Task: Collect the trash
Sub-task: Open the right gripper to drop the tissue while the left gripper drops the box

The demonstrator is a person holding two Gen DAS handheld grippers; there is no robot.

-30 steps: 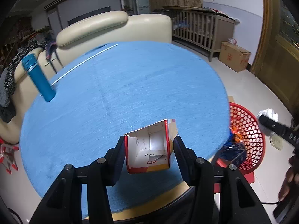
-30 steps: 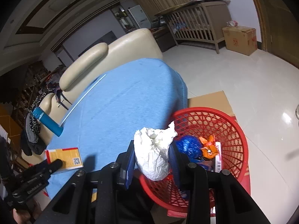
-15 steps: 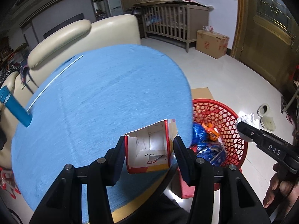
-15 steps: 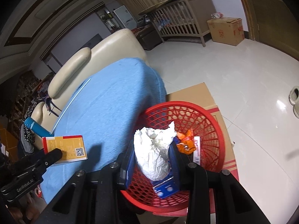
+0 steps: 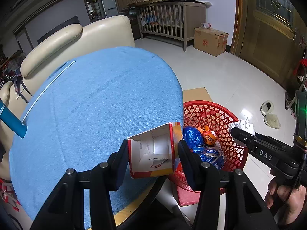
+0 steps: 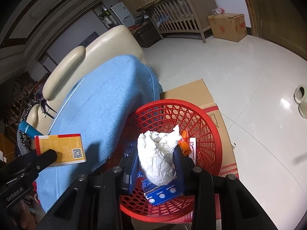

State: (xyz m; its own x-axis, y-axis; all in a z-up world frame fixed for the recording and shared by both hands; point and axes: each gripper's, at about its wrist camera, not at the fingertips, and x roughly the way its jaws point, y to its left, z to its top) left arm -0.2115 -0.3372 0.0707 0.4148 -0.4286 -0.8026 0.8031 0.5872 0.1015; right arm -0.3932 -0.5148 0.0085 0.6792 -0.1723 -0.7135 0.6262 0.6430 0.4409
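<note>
Two grippers carried trash: the right gripper (image 6: pixel 156 169) clamped crumpled paper (image 6: pixel 157 159) above the red basket (image 6: pixel 214 134) for dropping; the left gripper (image 5: pixel 152 153) gripped an opened carton (image 5: pixel 153 153) at the bench (image 5: pixel 96 105) edge.

A home: sofa (image 5: pixel 76 38), baby cot (image 5: pixel 170 21), fridge (image 5: pixel 108 4).

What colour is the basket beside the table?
Red, an open lattice basket; it shows best in the right wrist view.

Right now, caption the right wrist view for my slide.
Right gripper holds crumpled white paper over the red basket beside the blue-clothed table.
</note>
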